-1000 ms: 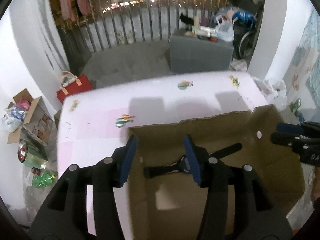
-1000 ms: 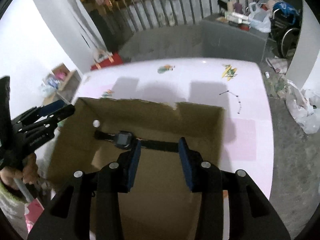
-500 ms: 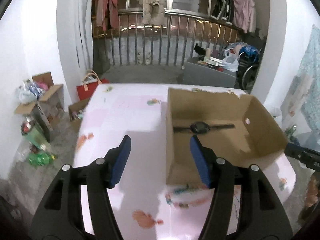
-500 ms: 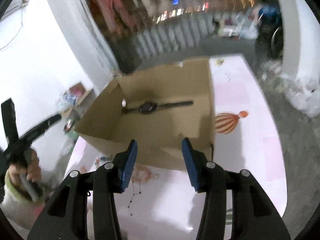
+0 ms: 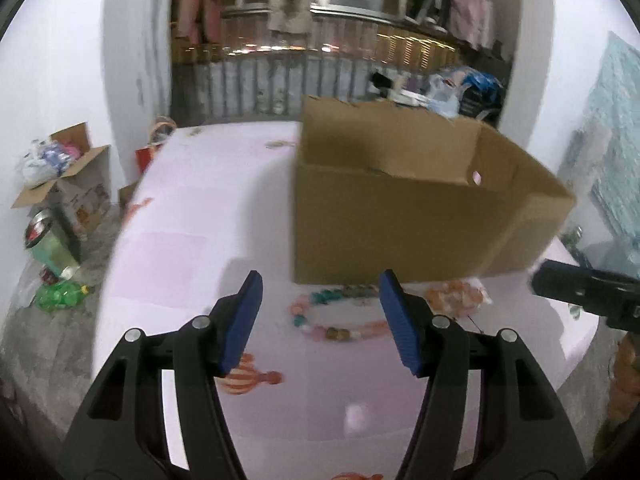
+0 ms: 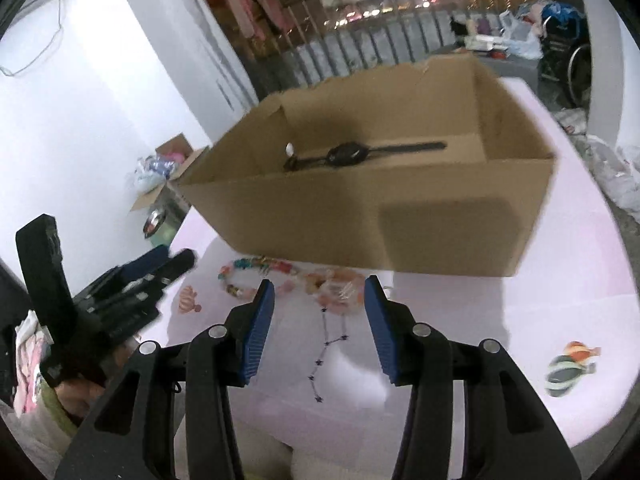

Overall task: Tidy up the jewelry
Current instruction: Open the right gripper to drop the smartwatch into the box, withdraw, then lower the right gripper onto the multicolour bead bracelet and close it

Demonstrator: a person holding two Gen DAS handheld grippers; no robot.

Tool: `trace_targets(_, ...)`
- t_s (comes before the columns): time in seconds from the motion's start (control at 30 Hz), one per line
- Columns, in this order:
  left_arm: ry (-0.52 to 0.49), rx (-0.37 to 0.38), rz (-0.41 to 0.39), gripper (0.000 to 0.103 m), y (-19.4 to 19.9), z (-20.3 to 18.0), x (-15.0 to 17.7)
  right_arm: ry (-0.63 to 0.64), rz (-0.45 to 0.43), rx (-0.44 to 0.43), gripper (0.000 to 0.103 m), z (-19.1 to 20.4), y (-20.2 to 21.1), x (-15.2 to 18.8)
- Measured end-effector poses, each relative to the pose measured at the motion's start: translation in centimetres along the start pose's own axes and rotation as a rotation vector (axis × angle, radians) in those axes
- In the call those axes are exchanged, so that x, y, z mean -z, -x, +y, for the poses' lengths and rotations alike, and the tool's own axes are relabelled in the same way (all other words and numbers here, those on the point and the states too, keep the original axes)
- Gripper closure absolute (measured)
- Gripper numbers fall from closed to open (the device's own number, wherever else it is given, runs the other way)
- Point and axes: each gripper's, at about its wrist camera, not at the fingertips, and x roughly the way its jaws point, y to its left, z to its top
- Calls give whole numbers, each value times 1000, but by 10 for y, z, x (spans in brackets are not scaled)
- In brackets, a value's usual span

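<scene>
Both my hand-held grippers, left (image 5: pixel 320 322) and right (image 6: pixel 319 330), are half open and empty. The beads (image 5: pixel 334 314) lie on the desk (image 5: pixel 192 248) against the box (image 6: pixel 372 208); a careless pinch could snag the tangled strands.

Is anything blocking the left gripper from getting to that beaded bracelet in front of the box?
Nothing visible does. The beaded bracelet lies in the open on the pink table, just beyond the left gripper, whose jaws stand open and empty. The cardboard box sits behind the bracelet, not in the way.
</scene>
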Motion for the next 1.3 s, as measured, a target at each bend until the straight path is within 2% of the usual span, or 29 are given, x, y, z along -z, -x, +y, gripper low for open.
trace_targets(0.23, -57, 98, 99, 69, -41, -13, 5, 51, 34, -16, 57, 13, -26, -8)
trace_targets(0.4, -61, 151, 212, 74, -57, -12, 17, 54, 58, -15, 57, 14, -38, -13)
trace_targets(0.63, -83, 186, 269, 75, -51, -5, 30, 85, 93, -26, 57, 19, -50, -14)
trace_targets(0.8, -105, 174, 281, 75, -39, 0, 36, 104, 121, -56, 57, 27, -56, -13)
trace_targets(0.93, -79, 171, 221, 75, -26, 4, 36, 131, 140, -69, 57, 35, -63, -9)
trace_targets(1.0, -73, 128, 146, 75, -17, 6, 35, 147, 146, -70, 60, 40, -68, -9)
trace_targets(1.07, -69, 100, 122, 74, -16, 7, 33, 167, 154, -65, 64, 44, -73, -9)
trace_targets(1.3, -99, 6, 137, 74, -34, 4, 33, 225, 194, -44, 74, 57, -94, -11)
